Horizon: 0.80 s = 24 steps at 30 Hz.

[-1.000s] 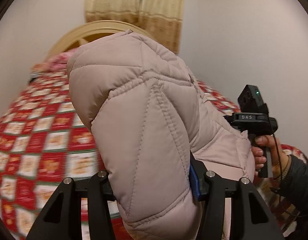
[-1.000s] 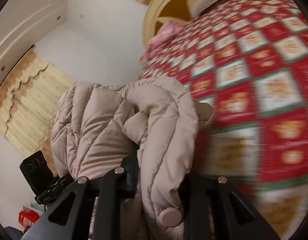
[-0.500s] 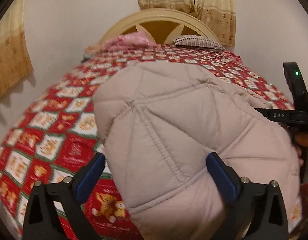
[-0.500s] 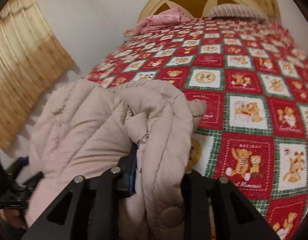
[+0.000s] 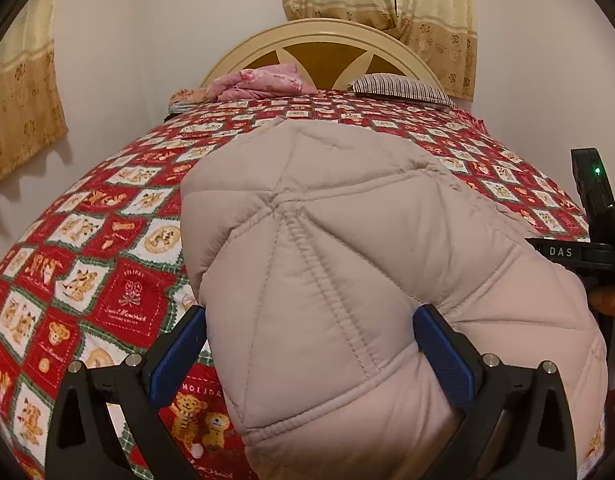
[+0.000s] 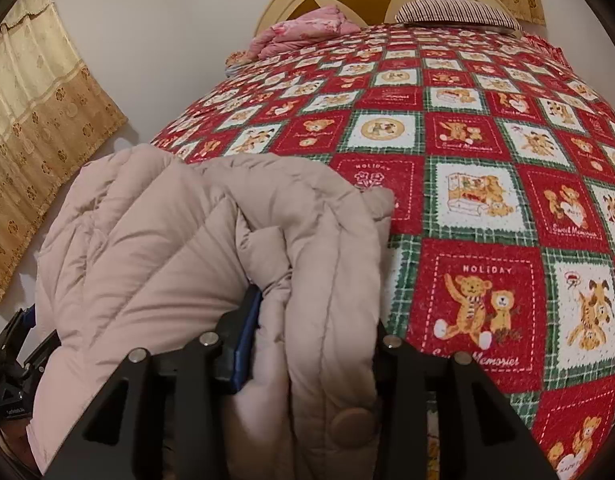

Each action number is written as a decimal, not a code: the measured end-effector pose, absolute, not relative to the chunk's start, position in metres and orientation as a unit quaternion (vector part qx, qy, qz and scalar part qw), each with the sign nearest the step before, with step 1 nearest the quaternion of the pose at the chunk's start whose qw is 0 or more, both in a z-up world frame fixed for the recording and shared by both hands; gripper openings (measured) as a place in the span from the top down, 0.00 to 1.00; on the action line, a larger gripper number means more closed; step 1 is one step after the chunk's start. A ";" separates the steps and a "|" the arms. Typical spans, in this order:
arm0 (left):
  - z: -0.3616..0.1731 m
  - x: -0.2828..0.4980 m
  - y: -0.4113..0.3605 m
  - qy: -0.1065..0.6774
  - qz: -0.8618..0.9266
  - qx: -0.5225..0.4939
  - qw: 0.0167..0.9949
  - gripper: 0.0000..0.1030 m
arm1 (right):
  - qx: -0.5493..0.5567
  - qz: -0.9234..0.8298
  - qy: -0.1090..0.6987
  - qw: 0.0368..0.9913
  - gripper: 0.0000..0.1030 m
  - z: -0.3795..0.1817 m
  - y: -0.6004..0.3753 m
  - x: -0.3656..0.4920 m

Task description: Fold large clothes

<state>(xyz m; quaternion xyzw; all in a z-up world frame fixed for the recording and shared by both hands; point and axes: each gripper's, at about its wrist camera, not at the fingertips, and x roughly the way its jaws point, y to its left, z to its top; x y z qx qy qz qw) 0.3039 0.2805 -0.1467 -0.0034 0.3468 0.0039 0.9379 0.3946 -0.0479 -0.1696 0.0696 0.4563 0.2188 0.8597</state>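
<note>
A pale pink quilted puffer jacket (image 5: 347, 280) lies bunched on the near end of the bed. My left gripper (image 5: 307, 344) is open, its blue pads either side of a thick fold of the jacket without squeezing it. My right gripper (image 6: 311, 332) is shut on a bundle of the jacket's (image 6: 211, 240) edge with a snap button (image 6: 353, 420); its right finger is hidden by fabric. The right gripper's body (image 5: 595, 216) shows at the right edge of the left wrist view, behind the jacket.
The bed has a red, green and white teddy-bear quilt (image 6: 487, 160). At its head are a cream headboard (image 5: 319, 44), a pink folded cloth (image 5: 263, 80) and a striped pillow (image 5: 399, 86). Yellow curtains (image 6: 35, 120) hang at the left and behind.
Both grippers have swung down with the jacket from mid-air onto the bed. My left gripper has opened from its grip on the jacket. The right stays shut.
</note>
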 end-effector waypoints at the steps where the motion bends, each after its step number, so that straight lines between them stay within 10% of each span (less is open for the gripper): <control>1: -0.147 0.304 0.280 0.348 0.004 -0.004 0.938 0.01 | 0.069 0.219 0.456 0.860 0.60 -0.170 -0.048 0.394; 24: -0.154 0.305 0.281 0.342 0.007 -0.022 0.939 0.01 | 0.050 0.195 0.460 0.865 0.52 -0.175 -0.045 0.395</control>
